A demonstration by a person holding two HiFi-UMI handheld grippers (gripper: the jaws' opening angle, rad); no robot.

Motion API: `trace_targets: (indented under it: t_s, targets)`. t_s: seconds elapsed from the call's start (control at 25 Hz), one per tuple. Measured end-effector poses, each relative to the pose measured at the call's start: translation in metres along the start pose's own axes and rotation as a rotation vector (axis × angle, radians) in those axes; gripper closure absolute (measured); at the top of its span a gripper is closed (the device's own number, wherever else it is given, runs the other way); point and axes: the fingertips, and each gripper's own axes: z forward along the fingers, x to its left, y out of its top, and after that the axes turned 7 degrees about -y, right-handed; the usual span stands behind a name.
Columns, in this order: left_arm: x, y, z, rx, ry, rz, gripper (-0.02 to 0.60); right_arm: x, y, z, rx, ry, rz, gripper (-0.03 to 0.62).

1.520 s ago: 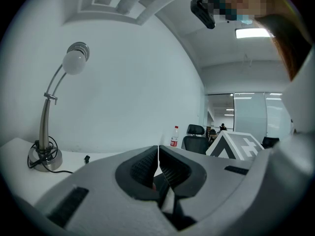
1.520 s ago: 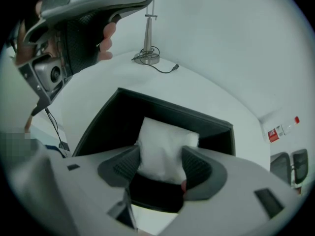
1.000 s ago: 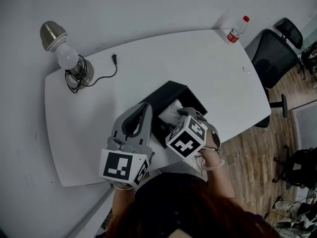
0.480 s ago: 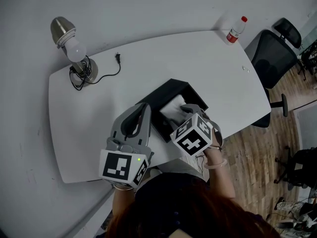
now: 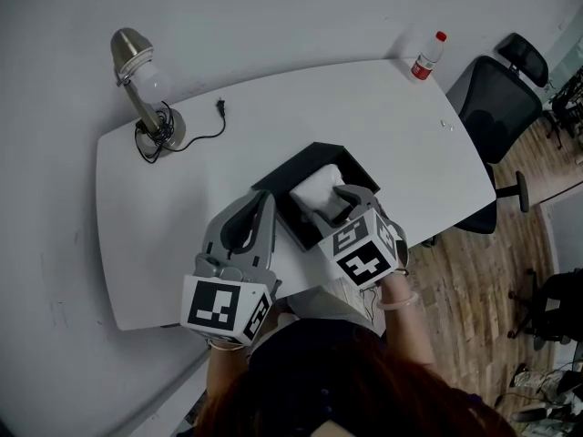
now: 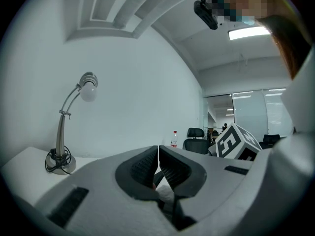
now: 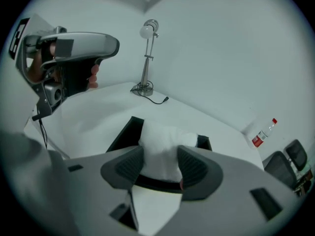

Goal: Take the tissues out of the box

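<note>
A: Near the counter's (image 5: pixel 383 116) front edge sits the black tissue box (image 5: pixel 293 173), open at the top. Where are the tissues (image 7: pixel 160 141)?

B: Bunched up out of the box's opening, with their lower part inside it. The right hand-held gripper (image 7: pixel 161 160) has its jaws fairly wide, pads pressing either side of the white wad, likely so one lift draws the whole bunch.

A: And the left hand-held gripper (image 6: pixel 158 154)?

B: Its jaws are closed together with nothing between them. It hovers just beside the box's left side, probably ready to steady the box if it rises with the tissues. I cannot tell whether it touches.
</note>
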Motion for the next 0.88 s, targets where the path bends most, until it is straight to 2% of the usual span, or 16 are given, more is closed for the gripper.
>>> trace_targets:
  t_s: [0.56,0.88]
  targets:
    - [-0.024,0.011,-0.041,-0.027,0.023,0.044,0.555,0.000,0.022,-0.045,-0.182,-0.106,0.028,0.364]
    - [-0.037,0.018,-0.065,-0.046,0.034,0.064,0.555,0.002,0.029,-0.071,-0.252,-0.152,0.044,0.365]
